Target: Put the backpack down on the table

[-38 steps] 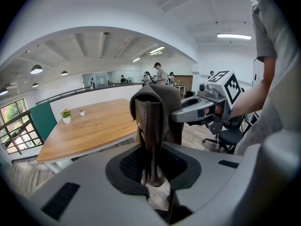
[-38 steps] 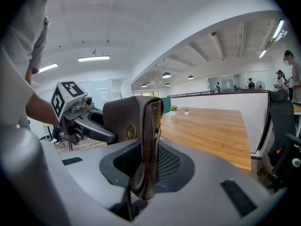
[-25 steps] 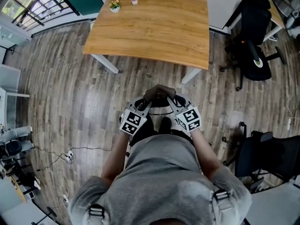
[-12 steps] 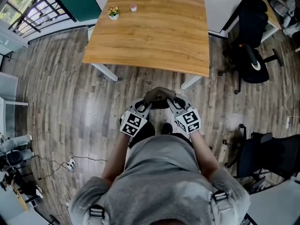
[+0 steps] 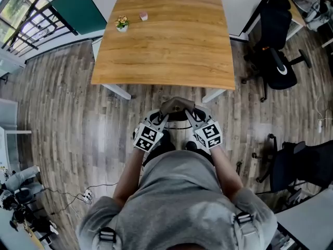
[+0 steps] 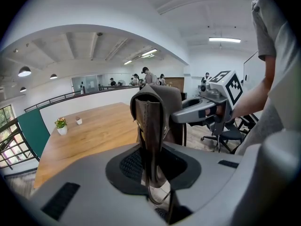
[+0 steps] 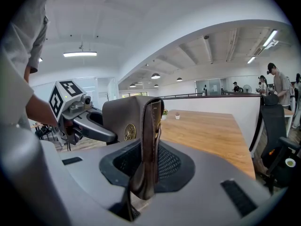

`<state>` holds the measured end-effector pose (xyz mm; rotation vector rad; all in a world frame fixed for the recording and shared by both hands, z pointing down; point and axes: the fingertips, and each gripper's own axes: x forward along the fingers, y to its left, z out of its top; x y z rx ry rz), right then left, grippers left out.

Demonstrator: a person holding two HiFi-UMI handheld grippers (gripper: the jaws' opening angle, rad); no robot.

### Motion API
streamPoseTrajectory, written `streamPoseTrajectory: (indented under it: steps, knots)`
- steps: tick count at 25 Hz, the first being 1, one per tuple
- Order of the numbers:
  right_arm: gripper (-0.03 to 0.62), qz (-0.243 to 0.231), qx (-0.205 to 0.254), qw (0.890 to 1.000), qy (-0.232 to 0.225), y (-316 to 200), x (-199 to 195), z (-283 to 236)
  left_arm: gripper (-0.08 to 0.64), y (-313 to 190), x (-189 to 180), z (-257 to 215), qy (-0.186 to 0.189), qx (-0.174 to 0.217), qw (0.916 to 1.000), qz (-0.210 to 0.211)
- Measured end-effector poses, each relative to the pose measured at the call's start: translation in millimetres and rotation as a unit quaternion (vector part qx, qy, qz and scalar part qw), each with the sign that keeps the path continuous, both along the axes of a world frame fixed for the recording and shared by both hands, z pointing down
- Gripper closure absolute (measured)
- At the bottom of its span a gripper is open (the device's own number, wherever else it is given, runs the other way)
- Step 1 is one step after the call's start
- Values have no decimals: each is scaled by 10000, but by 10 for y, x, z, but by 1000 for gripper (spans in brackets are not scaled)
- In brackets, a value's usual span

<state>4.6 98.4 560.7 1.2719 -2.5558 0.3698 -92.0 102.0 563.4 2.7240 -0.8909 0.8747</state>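
Note:
A brown leather backpack point(image 5: 177, 107) hangs in the air in front of the person, short of the wooden table point(image 5: 166, 40). My left gripper point(image 5: 162, 117) is shut on its left side, and in the left gripper view a fold of brown leather point(image 6: 151, 126) stands pinched between the jaws. My right gripper point(image 5: 191, 115) is shut on its right side; the right gripper view shows the backpack point(image 7: 138, 126) with a round gold emblem. Each gripper view also shows the other gripper across the bag: the right gripper point(image 6: 207, 113) and the left gripper point(image 7: 89, 126).
A small potted plant point(image 5: 122, 23) and a small pink cup point(image 5: 143, 16) stand at the table's far left. Black office chairs point(image 5: 276, 51) point(image 5: 304, 165) stand at the right. Cables and a power strip point(image 5: 86, 194) lie on the wood floor at the left.
The person has walked toward the table: its near edge now lies closer to the grippers. Both grippers keep the same hold on the backpack.

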Motion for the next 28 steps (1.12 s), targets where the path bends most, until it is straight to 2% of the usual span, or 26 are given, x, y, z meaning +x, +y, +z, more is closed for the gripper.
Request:
streamPoseTrajectory:
  steps: [8,17,28]
  knots:
    - [512,438,-1,9990,73,-291,-246,24,480,-388,-238,51,98,-20,9991,400]
    - [512,903,104,9958,60,-459,-435,-1,480,-642,-417,14,97,137,9961,862]
    - [512,1018,178,9946,56,-428,-662,5,480,-632,-640,22,92,225,9950,965]
